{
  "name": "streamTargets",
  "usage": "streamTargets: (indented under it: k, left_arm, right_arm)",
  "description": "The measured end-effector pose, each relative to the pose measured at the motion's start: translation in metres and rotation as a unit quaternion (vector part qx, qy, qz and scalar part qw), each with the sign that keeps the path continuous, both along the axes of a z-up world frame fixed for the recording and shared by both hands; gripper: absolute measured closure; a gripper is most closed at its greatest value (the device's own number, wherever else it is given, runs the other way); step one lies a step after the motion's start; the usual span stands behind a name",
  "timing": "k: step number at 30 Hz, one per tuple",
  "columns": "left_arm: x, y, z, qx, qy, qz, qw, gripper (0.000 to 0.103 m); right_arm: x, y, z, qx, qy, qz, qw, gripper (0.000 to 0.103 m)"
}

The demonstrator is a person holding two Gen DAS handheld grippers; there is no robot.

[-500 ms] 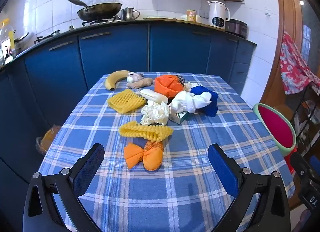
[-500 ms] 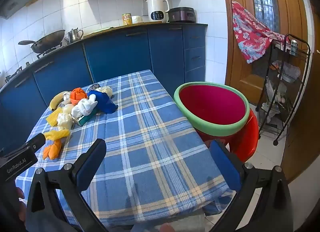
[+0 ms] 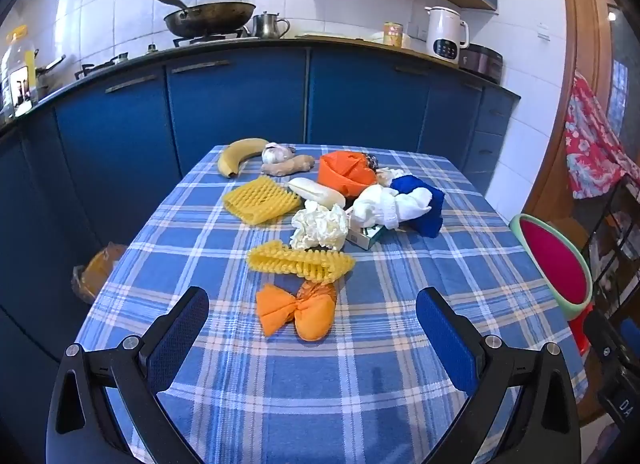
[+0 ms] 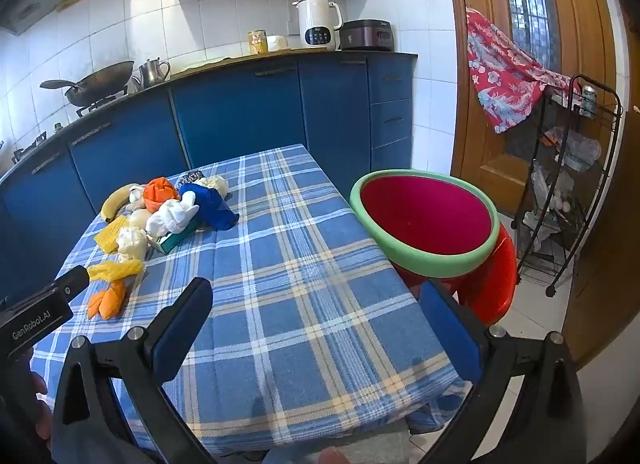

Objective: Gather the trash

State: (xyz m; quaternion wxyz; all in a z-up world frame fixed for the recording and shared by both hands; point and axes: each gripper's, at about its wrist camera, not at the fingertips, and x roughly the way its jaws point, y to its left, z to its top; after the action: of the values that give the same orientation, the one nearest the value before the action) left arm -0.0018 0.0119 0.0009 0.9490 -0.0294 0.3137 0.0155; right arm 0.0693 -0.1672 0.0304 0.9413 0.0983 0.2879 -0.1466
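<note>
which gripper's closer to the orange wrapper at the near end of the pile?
Left. The left gripper hangs open just short of the orange wrapper, which sits between its fingers in view. The right gripper is open further right, toward the basin.

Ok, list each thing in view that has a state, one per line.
left gripper: open, empty, above the table.
right gripper: open, empty.
basin: upright, empty, beside the table.
banana: unpeeled, lying flat.
white paper: crumpled.
orange wrapper: twisted, nearest the left gripper.
yellow foam net: flattened, on the tablecloth.
wok: on the stove.
</note>
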Motion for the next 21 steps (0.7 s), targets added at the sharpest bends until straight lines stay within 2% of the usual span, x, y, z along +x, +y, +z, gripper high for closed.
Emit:
streamTargets:
  k: [21]
  left_arm:
    - [-0.0009,0.0046,-0.0003,0.0,-0.006,0.01,0.9999,0.0]
  right_arm:
    - [-0.0059,0.0012,-0.0023,-0.008,0.0,0.004,1.0,0.001]
